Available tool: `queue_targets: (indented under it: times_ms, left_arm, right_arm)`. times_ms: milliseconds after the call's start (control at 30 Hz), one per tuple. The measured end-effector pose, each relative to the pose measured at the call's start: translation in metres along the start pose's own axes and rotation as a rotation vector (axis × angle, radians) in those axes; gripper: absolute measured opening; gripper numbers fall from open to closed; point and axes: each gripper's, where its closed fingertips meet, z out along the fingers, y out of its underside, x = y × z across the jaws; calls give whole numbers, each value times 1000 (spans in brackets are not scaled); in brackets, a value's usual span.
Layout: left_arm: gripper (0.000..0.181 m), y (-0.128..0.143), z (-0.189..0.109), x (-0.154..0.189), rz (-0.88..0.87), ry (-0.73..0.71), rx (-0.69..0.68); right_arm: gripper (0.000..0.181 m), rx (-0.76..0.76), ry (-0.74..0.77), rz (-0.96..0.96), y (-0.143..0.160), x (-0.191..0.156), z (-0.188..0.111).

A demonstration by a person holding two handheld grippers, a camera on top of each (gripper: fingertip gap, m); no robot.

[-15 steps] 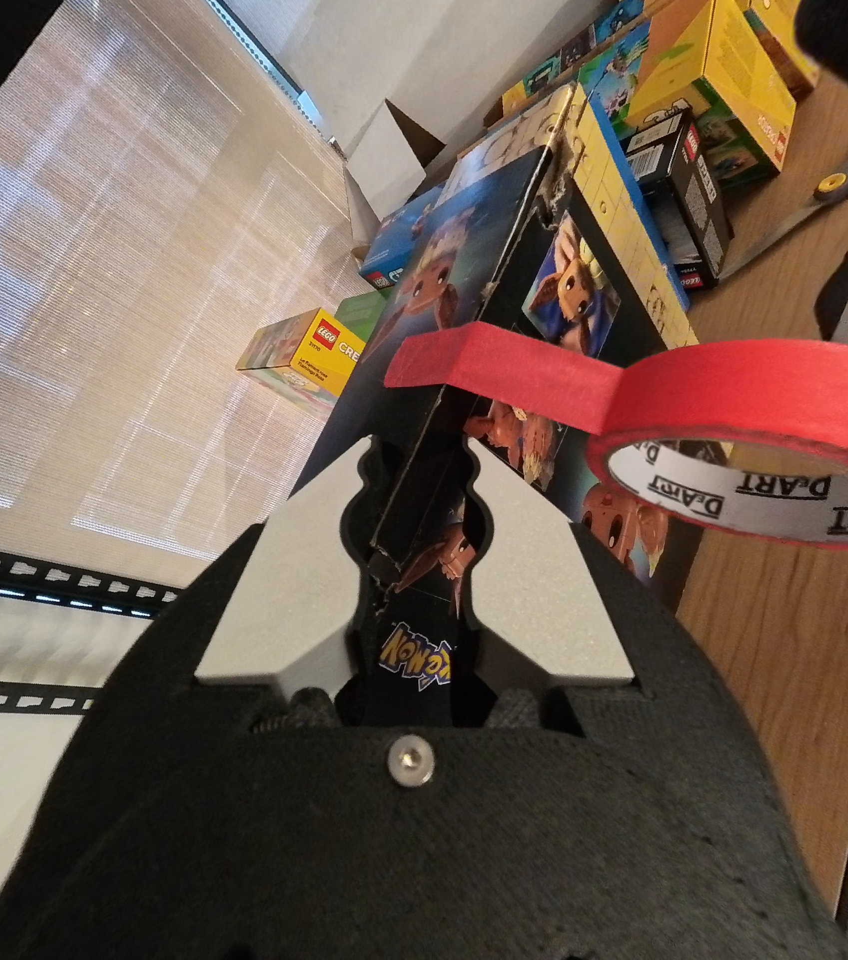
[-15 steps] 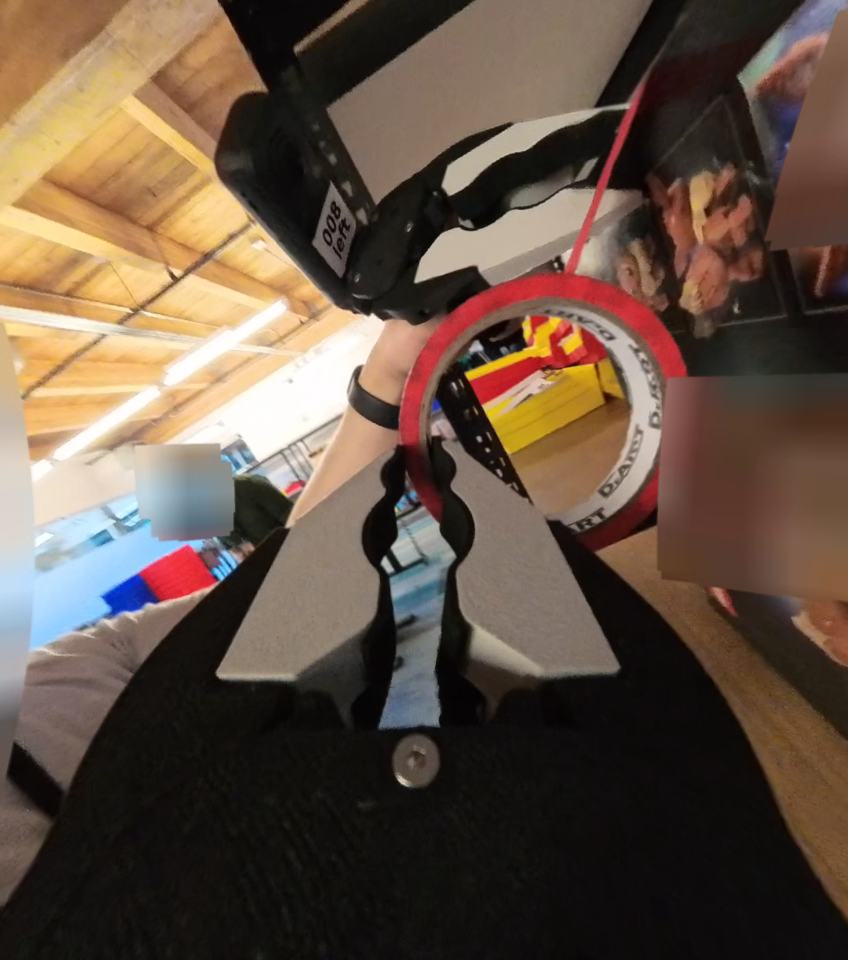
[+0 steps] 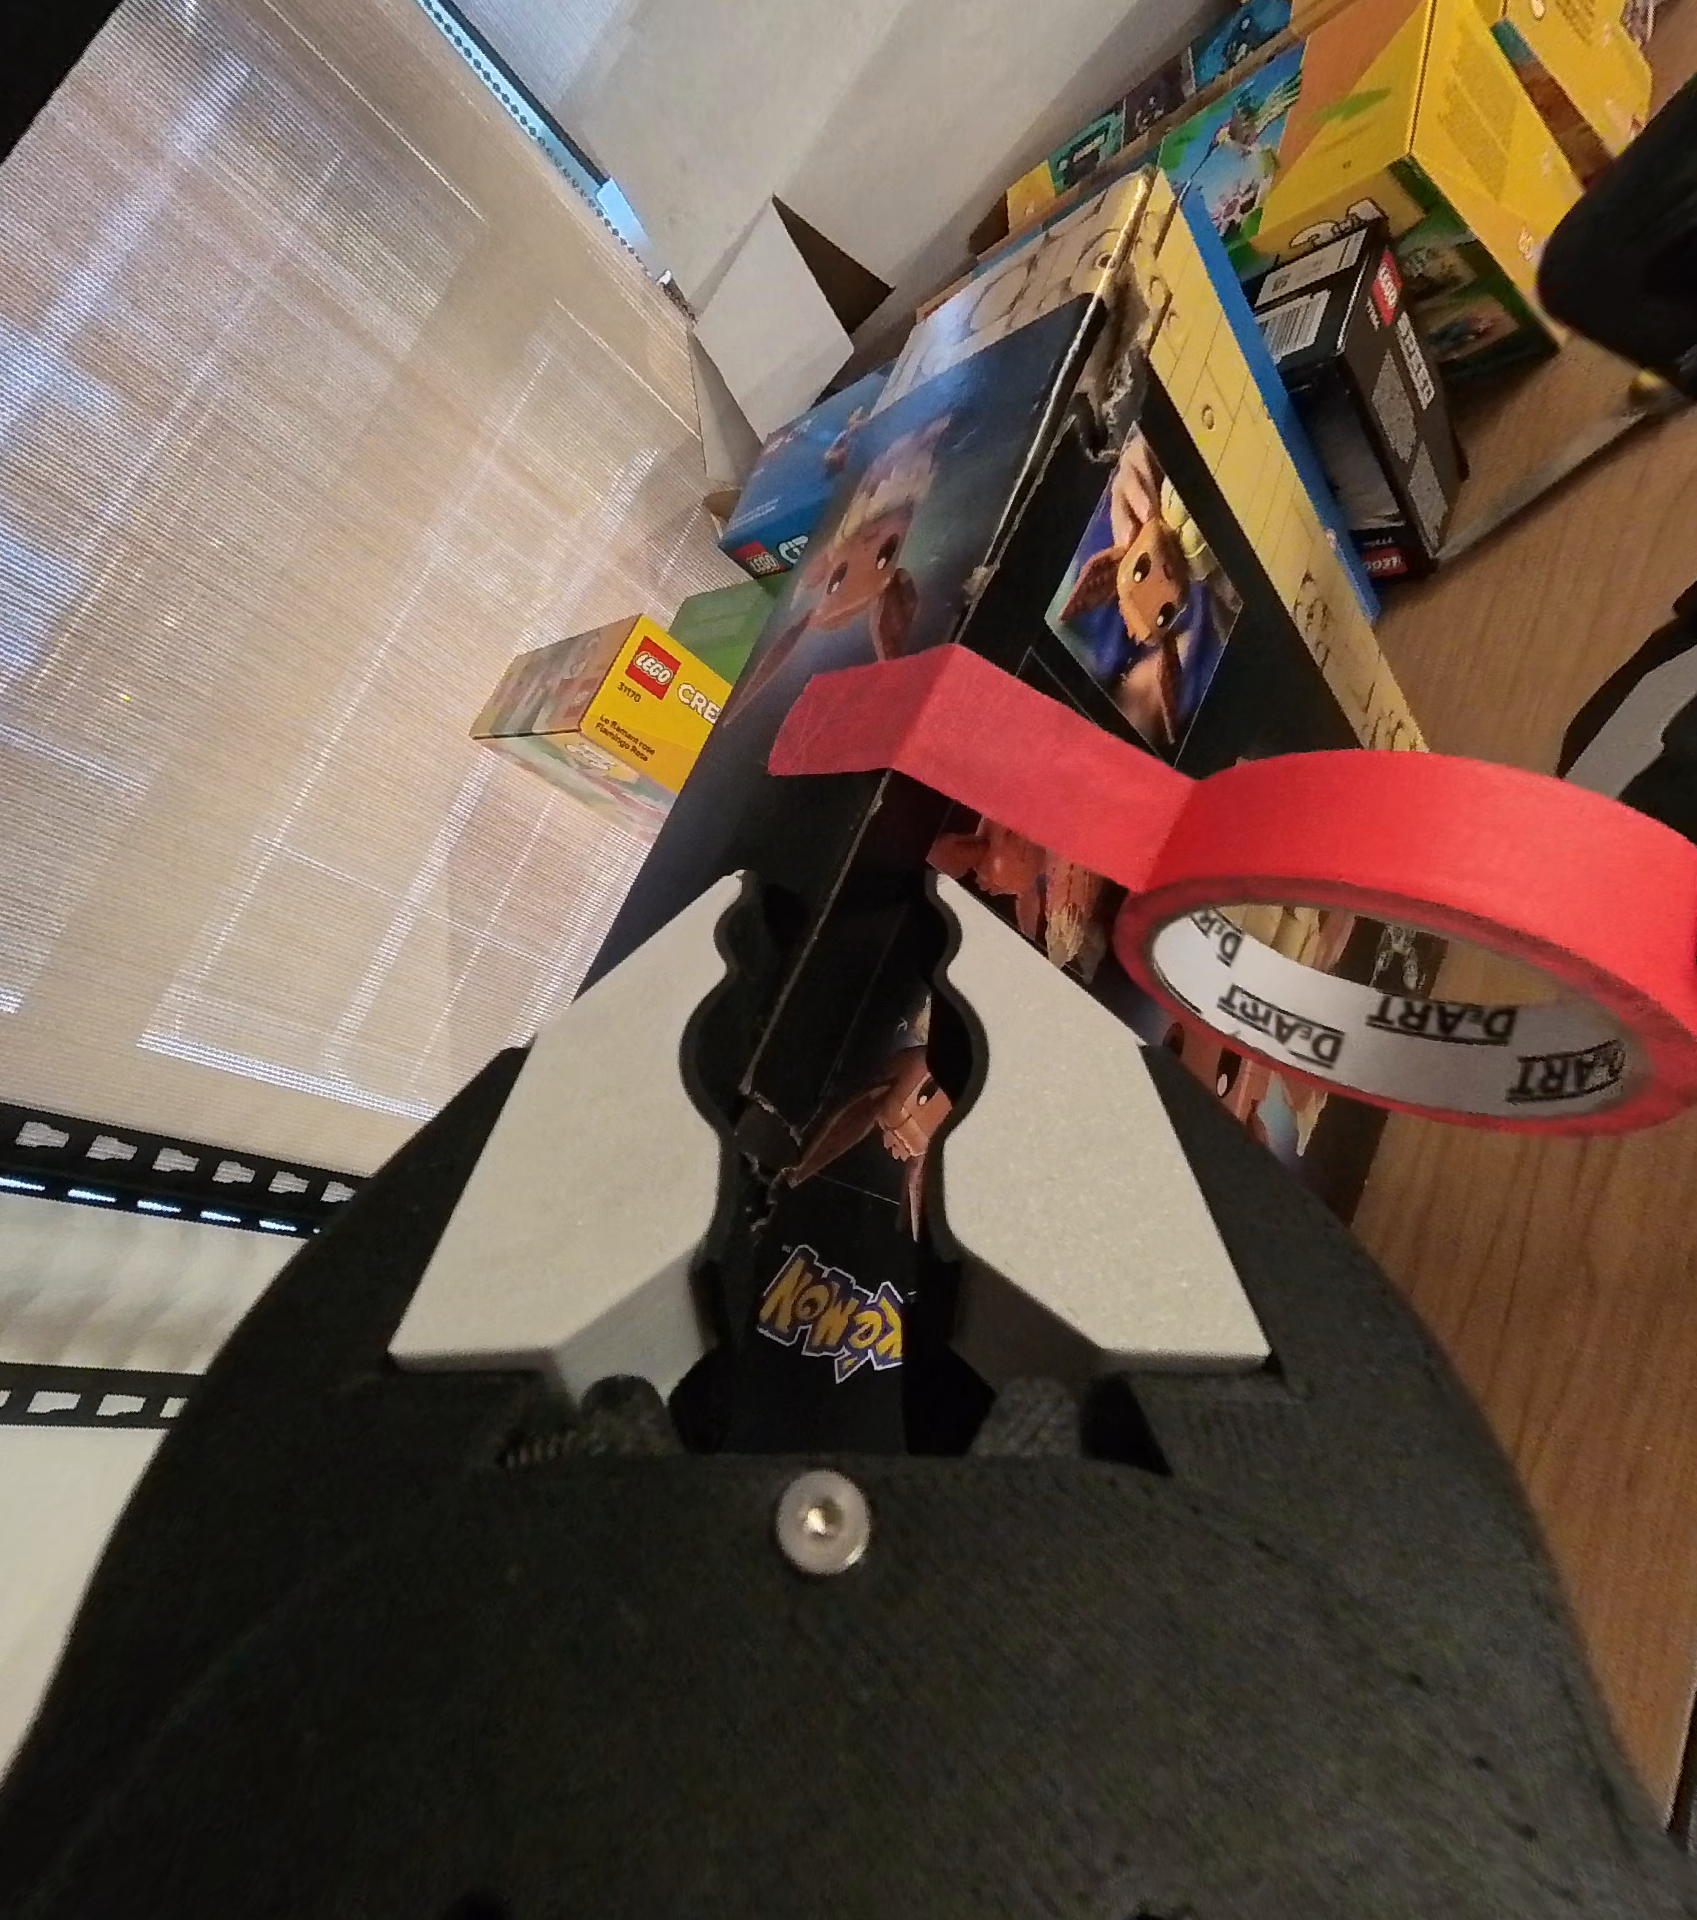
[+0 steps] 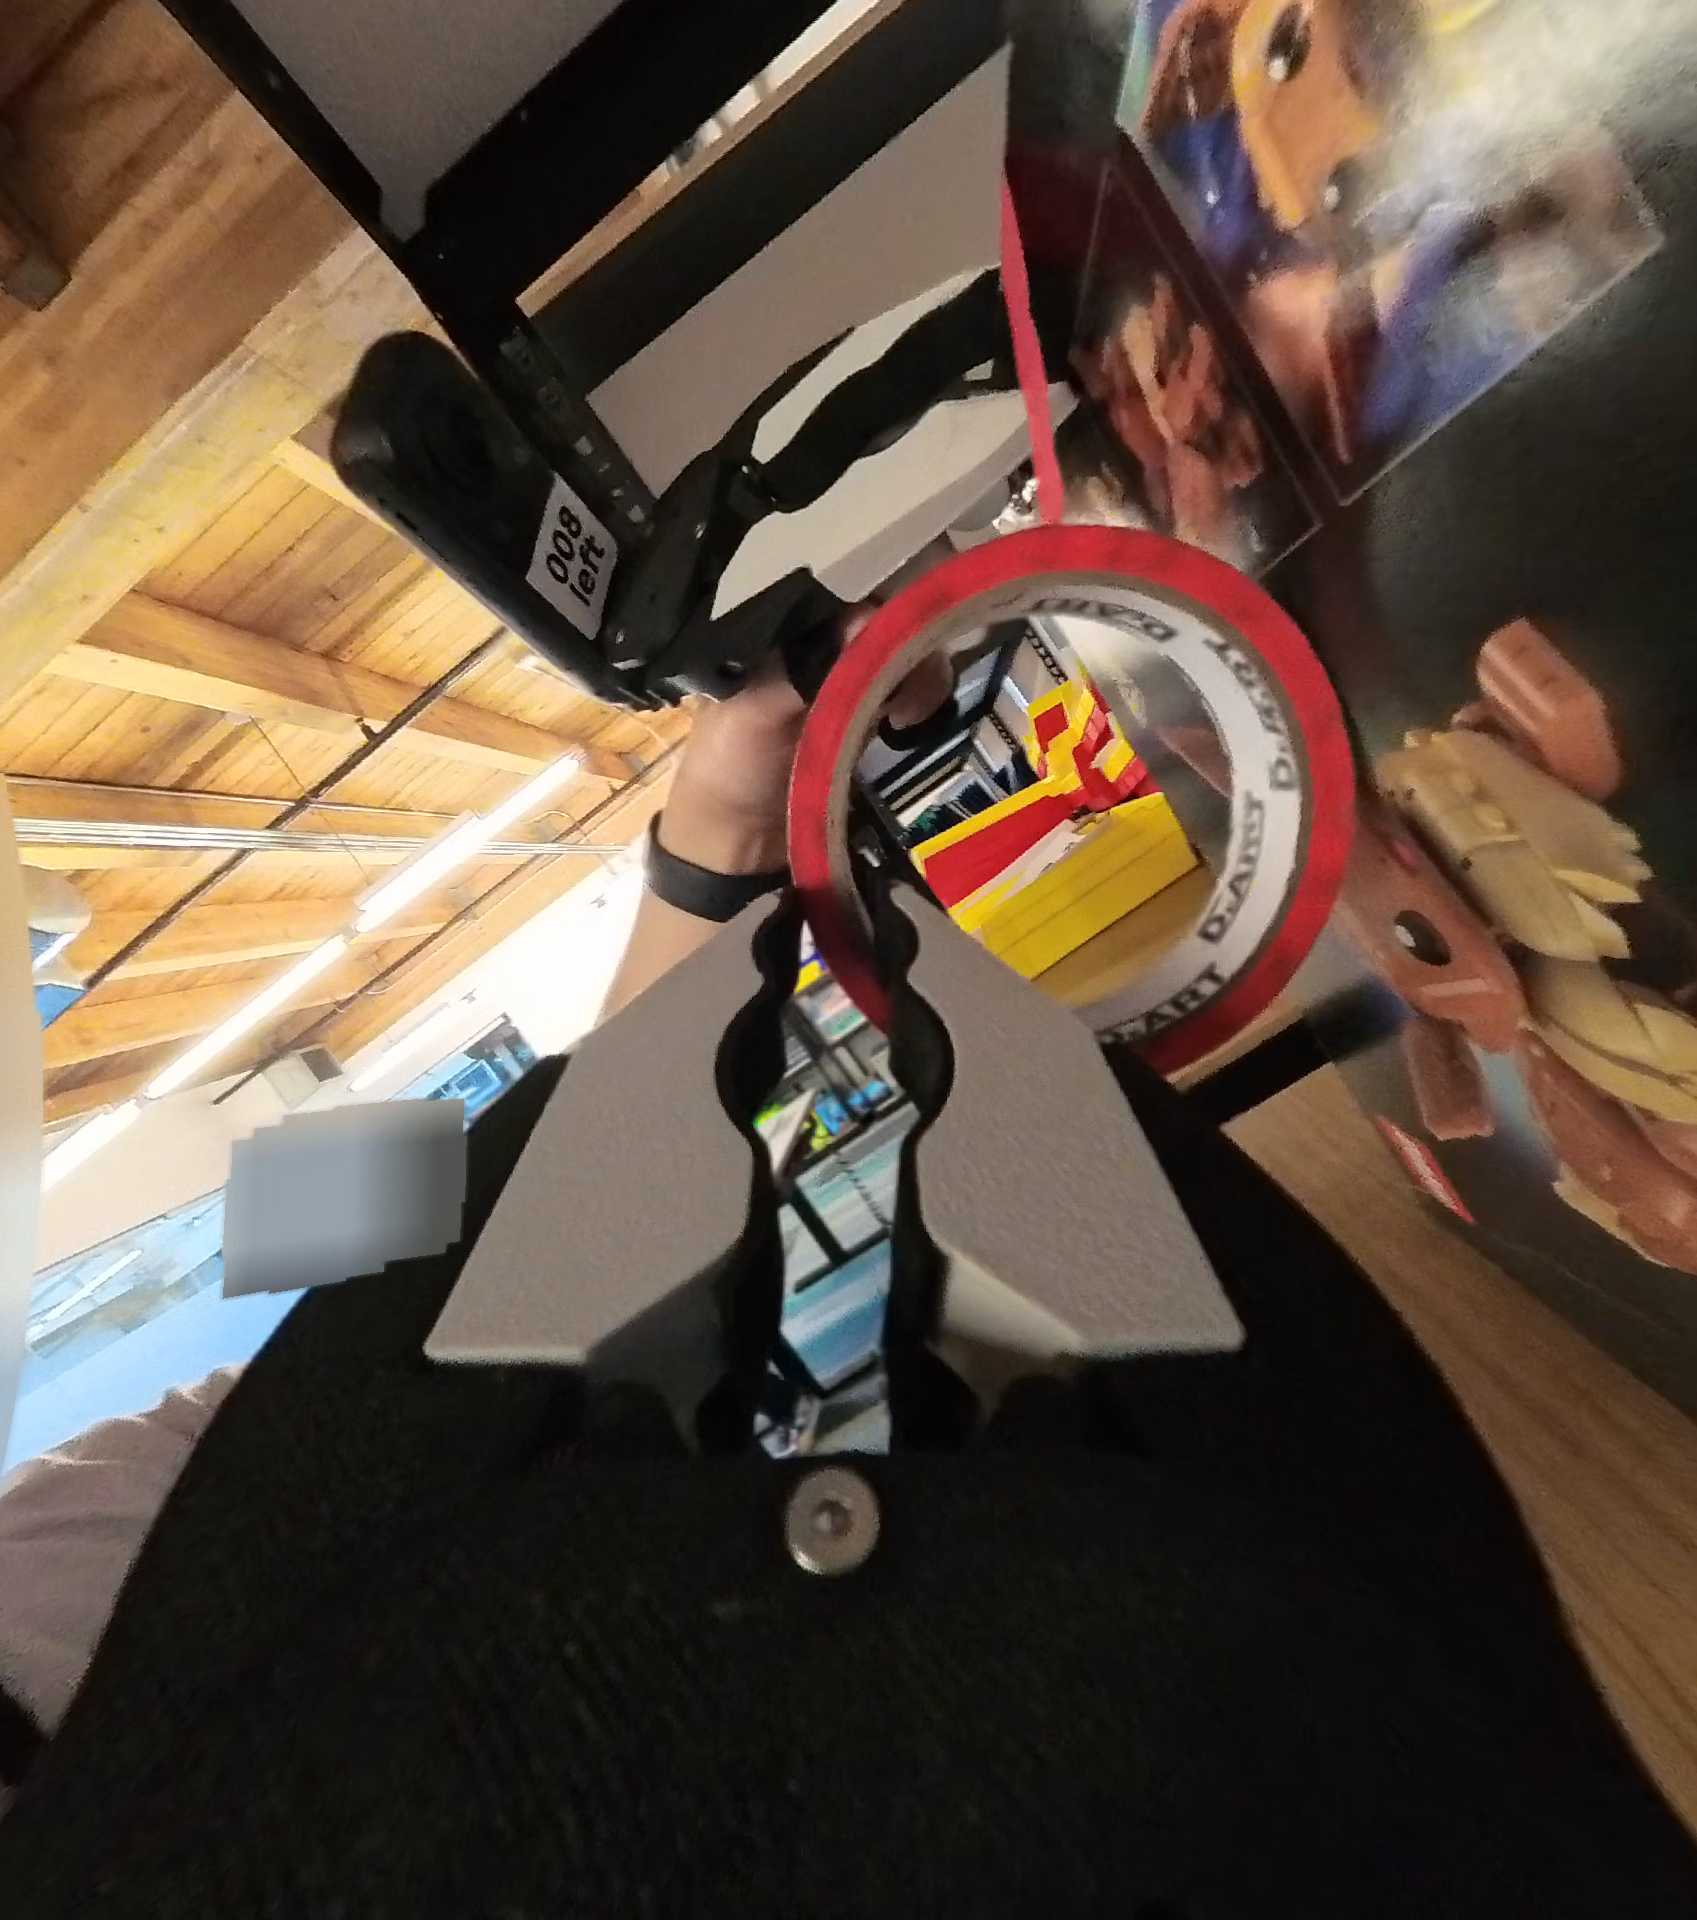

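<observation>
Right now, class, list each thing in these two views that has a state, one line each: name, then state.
left gripper: shut on the dark box's edge.
right gripper: shut on the tape roll's rim.
red tape roll: partly unrolled, held above the wooden table.
tape strip: stuck over the box's edge.
dark toy box: standing, its corner torn.

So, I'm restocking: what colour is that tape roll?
Red, with a white inner core; the tape roll shows best in the left wrist view.

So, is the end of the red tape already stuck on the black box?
Yes: the tape end is folded over the edge of the black box, and the strip runs unbroken back to the roll.
</observation>
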Motion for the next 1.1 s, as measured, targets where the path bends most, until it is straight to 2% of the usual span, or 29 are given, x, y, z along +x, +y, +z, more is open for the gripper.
queue_targets:
  times_ms: [133, 267, 367, 467, 600, 700, 800, 900, 1000, 1100]
  left_arm:
    - [28, 0, 1, -1, -1, 2, 3]
    - [29, 0, 3, -3, 0, 3, 8]
    - [29, 0, 4, -4, 4, 2, 9]
    - [29, 0, 3, -3, 7, 8, 7]
    - [29, 0, 2, -2, 21, 11, 16]
    - [29, 0, 2, -1, 29, 3, 20]
    - [30, 0, 1, -1, 26, 7, 16]
    - [31, 0, 1, -1, 37, 4, 8]
    - [32, 0, 1, -1, 43, -1, 6]
    - [34, 0, 1, 0, 46, -1, 8]
  right_arm:
    - [21, -2, 68, -76, -3, 4, -14]
    - [27, -2, 181, -221, -18, 5, -37]
    - [27, -13, 261, -383, -38, -1, -49]
    - [27, -39, 313, -610, -70, -19, -43]
    - [28, -212, 441, -920, -100, -20, -24]
    - [29, -382, 455, -1065, -108, -13, -10]
    - [32, -592, 448, -1155, -109, 3, 1]
    - [34, -756, 508, -1220, -116, 20, 6]
    - [25, -861, 511, -1249, -115, 23, 10]
    - [29, -924, 564, -1304, -120, 28, 11]
